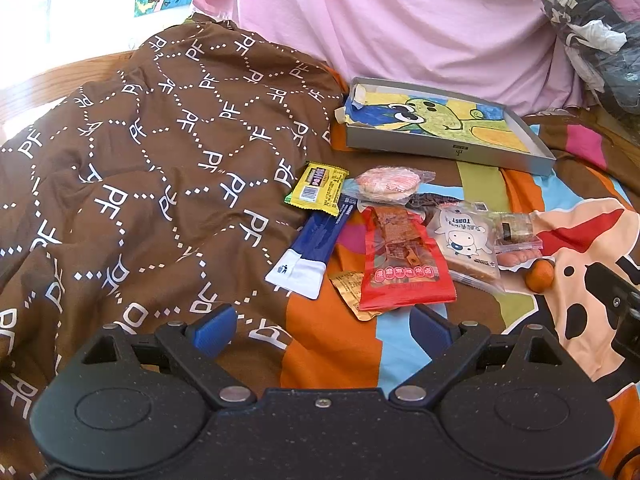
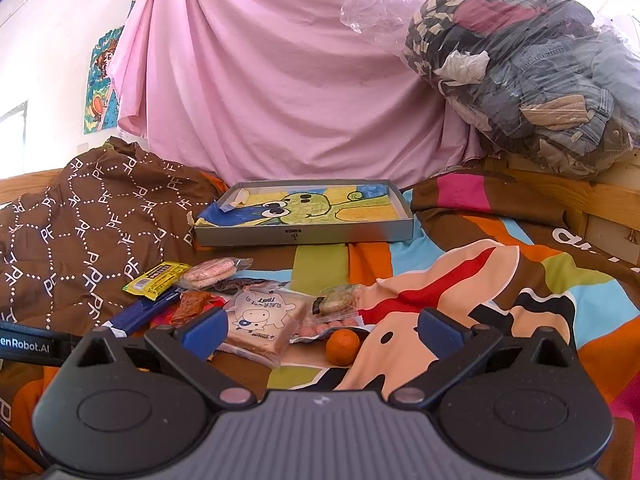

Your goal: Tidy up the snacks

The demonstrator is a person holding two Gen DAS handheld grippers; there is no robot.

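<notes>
Both the left gripper and right gripper are hovering with fingers apart, empty. Near the one tray are lying one orange, one toast pack and one yellow bar.

Left gripper: black body, blue fingers. Right gripper: ribbed grey housing.

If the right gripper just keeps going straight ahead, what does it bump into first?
Probably the orange. It lies on the bedspread just ahead of the right gripper, between its open jaws, with the toast pack to the left. Depth is hard to judge, so it might pass above.
</notes>
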